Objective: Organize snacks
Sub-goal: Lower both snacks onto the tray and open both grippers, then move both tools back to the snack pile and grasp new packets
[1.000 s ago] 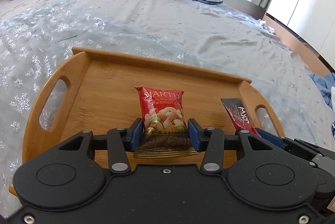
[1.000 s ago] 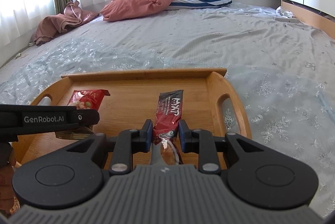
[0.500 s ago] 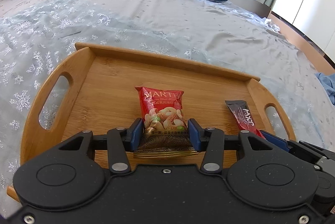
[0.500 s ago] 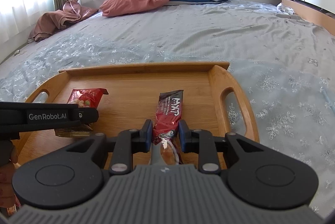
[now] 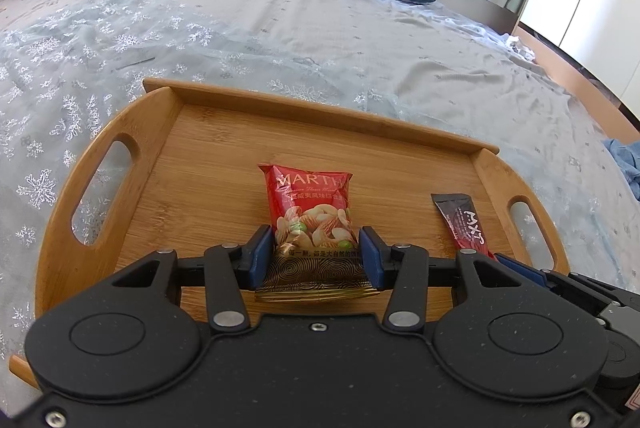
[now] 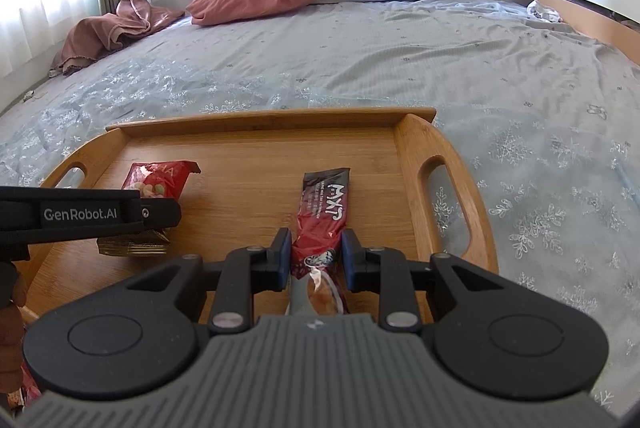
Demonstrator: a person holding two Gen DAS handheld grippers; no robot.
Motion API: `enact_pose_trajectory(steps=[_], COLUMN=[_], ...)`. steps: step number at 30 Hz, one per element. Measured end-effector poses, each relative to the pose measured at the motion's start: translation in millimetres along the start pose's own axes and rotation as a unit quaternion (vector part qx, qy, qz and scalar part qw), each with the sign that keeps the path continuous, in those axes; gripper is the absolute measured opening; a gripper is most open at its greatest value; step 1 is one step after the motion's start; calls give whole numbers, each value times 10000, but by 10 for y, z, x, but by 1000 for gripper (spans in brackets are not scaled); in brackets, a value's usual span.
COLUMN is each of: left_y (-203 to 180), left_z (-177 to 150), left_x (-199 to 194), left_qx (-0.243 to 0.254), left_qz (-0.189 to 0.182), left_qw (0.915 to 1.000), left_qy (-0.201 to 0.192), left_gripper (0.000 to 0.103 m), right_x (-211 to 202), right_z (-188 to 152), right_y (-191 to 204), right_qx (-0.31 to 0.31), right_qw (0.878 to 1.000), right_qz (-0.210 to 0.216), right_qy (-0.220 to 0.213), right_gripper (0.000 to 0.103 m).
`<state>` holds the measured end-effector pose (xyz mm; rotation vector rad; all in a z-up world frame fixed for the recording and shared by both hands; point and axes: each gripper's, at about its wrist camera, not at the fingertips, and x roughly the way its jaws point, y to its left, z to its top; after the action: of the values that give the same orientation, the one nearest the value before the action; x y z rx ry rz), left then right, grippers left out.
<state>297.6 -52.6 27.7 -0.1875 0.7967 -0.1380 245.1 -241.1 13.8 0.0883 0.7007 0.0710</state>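
On the bed (image 5: pixel 280 40), a wooden tray (image 5: pixel 320 116) now sits slightly farther off. Both packets stay gripped over it: left gripper (image 5: pixel 316 252) clamps the nut bag (image 5: pixel 310 208), right gripper (image 6: pixel 315 260) pinches the bar (image 6: pixel 322 212). Neither is released yet.
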Motion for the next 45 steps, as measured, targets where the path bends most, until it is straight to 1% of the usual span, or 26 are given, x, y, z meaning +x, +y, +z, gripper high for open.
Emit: enact_pose_trajectory(steps=[12, 14, 15, 16, 17, 18, 20, 21, 22, 24, 28, 30, 32, 35, 41, 45], left_y=[19, 15, 17, 17, 15, 16, 13, 12, 10, 8, 17, 21, 27, 34, 66, 107], left_z=[1, 0, 2, 3, 2, 2, -5, -7, -6, -7, -22, -43, -75, -127, -266, -397], left_x=[6, -1, -6, -10, -18, -29, -57, -74, -94, -133, -253, -331, -415, -548, -876, -1066], left_qx=[37, 38, 37, 39, 44, 56, 95, 119, 142, 161, 171, 208, 245, 332, 419, 459], left_qz=[-38, -40, -51, -58, -58, -55, -56, -55, -53, -42, -28, -12, -7, -51, -158, -183], left_qw=[10000, 10000, 10000, 9999, 9999, 9999, 9999, 9999, 9999, 9999, 9998, 9997, 9997, 9994, 9989, 9985], left_qy=[49, 65, 75, 76, 79, 73, 32, 17, 6, -6, -48, -88, -95, -80, -168, -241], left_gripper=[46, 47, 51, 54, 60, 66, 69, 71, 73, 77, 81, 84, 85, 86, 87, 87], right_x=[21, 18, 15, 12, 10, 6, -11, -24, -36, -58, -141, -206, -272, -396, -649, -795], right_z=[-10, -7, -8, -8, -11, -11, -11, -12, -12, -8, -8, -20, -34, -74, -165, -236], right_y=[22, 23, 20, 18, 13, 11, 5, 3, 2, 10, 21, 18, 19, 20, 23, 18], right_qx=[-74, -90, -88, -78, -67, -58, -33, -30, -36, -57, -56, -53, -82, -142, -241, -194], right_qw=[10000, 10000, 10000, 10000, 10000, 10000, 10000, 10000, 10000, 10000, 10000, 9999, 9999, 9998, 9995, 9993], right_qz=[-40, -26, -10, -2, 6, 10, 44, 48, 49, 58, 65, 99, 107, 101, 164, 257], right_qy=[22, 28, 27, 30, 34, 39, 43, 41, 36, 26, 14, -7, -23, -69, -147, -182], right_gripper=[31, 33, 34, 40, 45, 45, 45, 47, 52, 53, 59, 61, 65, 68, 71, 72])
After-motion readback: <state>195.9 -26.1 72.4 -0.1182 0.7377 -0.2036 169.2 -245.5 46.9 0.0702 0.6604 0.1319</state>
